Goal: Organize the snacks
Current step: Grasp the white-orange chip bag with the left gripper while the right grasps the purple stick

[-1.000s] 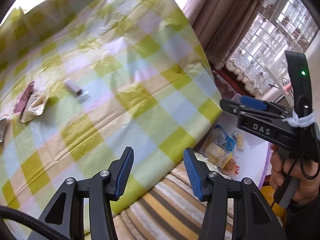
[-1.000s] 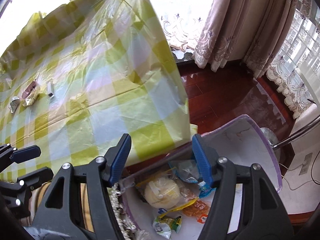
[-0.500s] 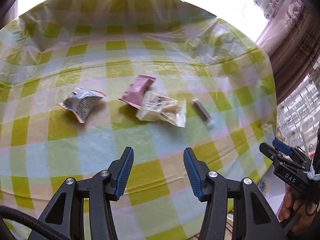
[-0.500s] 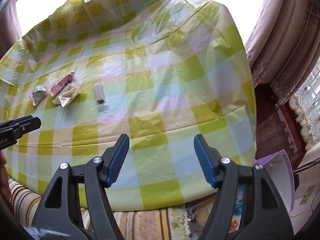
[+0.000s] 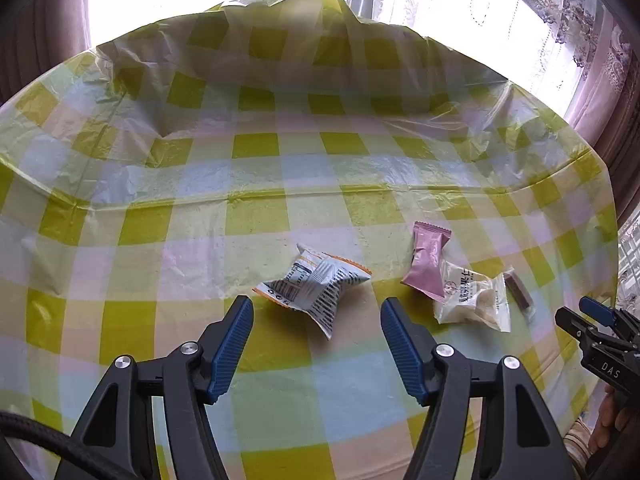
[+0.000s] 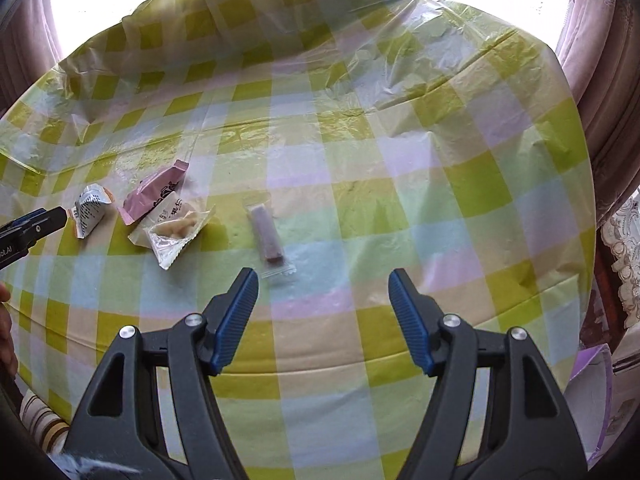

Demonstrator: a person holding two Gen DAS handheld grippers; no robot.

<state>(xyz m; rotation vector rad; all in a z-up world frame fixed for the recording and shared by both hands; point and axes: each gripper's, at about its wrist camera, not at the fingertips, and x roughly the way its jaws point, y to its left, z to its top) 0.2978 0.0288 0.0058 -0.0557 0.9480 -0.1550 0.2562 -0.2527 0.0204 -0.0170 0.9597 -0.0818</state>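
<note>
Several wrapped snacks lie on the checked tablecloth (image 5: 200, 200). A white and orange crumpled packet (image 5: 316, 284) lies just ahead of my open, empty left gripper (image 5: 316, 336). To its right lie a pink packet (image 5: 428, 264), a clear packet with a pale snack (image 5: 472, 300) and a thin brown bar (image 5: 518, 290). In the right wrist view my open, empty right gripper (image 6: 324, 312) is just short of the brown bar (image 6: 268, 236); the clear packet (image 6: 176, 224), pink packet (image 6: 156, 192) and white packet (image 6: 90, 208) lie to its left.
A purple-rimmed bin (image 6: 592, 384) stands below the table's right edge. Curtains (image 6: 608, 80) hang at the right behind the table. A striped cushion (image 6: 40, 416) shows at the near left edge. The right gripper shows at the left wrist view's right edge (image 5: 600, 344).
Both grippers have swung left, away from the bin and floor, and over the table. The snacks are closer and more central in both views. Both grippers stay open.
</note>
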